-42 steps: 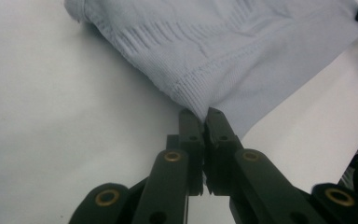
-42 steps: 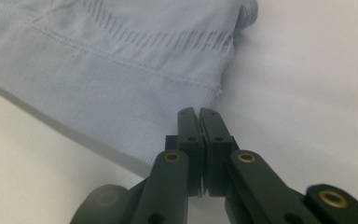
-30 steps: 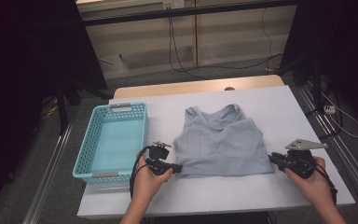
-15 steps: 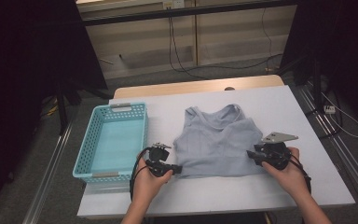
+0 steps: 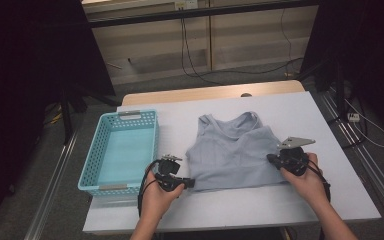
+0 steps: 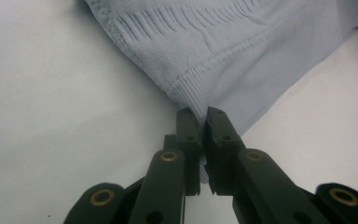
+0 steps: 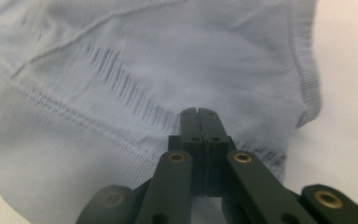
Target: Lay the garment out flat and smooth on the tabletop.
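Note:
A light grey ribbed sleeveless top (image 5: 235, 150) lies flat on the white table (image 5: 230, 212), neck away from me. My left gripper (image 5: 189, 183) is at its near left corner. In the left gripper view the jaws (image 6: 201, 114) are shut on the hem of the top (image 6: 242, 51), which runs in between them. My right gripper (image 5: 272, 159) rests on the top's right side, near the bottom hem. Its jaws have just been closing. In the right gripper view they (image 7: 198, 112) meet with no gap and pinch the cloth (image 7: 121, 70) just inside the side edge.
A light blue plastic basket (image 5: 94, 165) stands to the left of the top, close to my left hand. Bare table runs right of the top to the edge (image 5: 350, 170). Beyond the far edge are floor cables and dark stands.
My right hand has slid left from the bare table onto the top's right side, and its jaws have closed there. The left gripper has kept still on its corner.

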